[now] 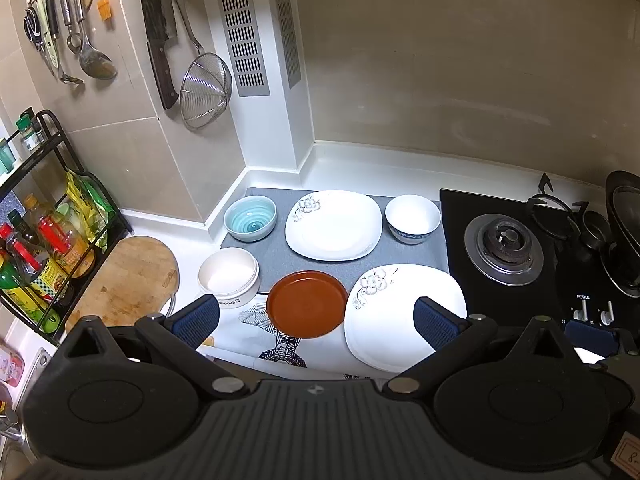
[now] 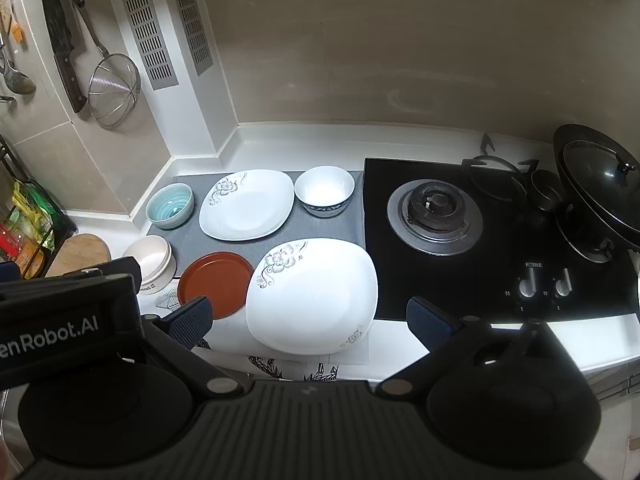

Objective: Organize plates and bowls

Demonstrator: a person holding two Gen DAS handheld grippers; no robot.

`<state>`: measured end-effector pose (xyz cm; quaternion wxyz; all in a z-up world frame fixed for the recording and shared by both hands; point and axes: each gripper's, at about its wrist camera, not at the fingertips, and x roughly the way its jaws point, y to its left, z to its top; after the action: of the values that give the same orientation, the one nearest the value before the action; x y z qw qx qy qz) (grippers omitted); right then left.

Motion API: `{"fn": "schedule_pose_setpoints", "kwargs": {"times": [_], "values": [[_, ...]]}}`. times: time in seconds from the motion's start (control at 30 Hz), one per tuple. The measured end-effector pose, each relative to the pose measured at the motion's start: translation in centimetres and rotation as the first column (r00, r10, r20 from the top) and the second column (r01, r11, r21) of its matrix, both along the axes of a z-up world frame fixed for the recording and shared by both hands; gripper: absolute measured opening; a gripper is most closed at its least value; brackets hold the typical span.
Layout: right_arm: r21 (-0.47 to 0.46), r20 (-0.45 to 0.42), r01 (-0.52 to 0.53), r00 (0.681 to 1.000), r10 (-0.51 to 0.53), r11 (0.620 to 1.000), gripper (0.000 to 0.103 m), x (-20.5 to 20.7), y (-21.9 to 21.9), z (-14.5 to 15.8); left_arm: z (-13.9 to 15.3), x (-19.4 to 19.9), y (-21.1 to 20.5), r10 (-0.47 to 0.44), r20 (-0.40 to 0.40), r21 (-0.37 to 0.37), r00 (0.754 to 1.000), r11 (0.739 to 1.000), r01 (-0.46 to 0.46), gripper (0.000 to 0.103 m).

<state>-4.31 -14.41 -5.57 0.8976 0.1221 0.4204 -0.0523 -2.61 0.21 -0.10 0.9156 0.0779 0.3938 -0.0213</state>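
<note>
Just ahead of my right gripper, between its spread, empty fingers, lies the near white plate, flat on the counter and ready to be lifted. Beyond it sits its twin, the far white plate, on the grey mat, so I judge stacking the pair comes first. To the left my left gripper, equally released, hovers over the brown plate. Three bowls ring these: a teal bowl, a cream bowl, a blue-rimmed bowl. Right lies the stove.
</note>
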Motion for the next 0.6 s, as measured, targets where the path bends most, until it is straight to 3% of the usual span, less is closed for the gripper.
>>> {"fn": "schedule_pose_setpoints", "kwargs": {"times": [0.6], "values": [[0.013, -0.018, -0.010, 1.000, 0.010, 1.000, 0.103, 0.10, 0.25, -0.86, -0.77, 0.05, 0.32, 0.013, -0.016, -0.004, 1.000, 1.000, -0.013, 0.103]]}}
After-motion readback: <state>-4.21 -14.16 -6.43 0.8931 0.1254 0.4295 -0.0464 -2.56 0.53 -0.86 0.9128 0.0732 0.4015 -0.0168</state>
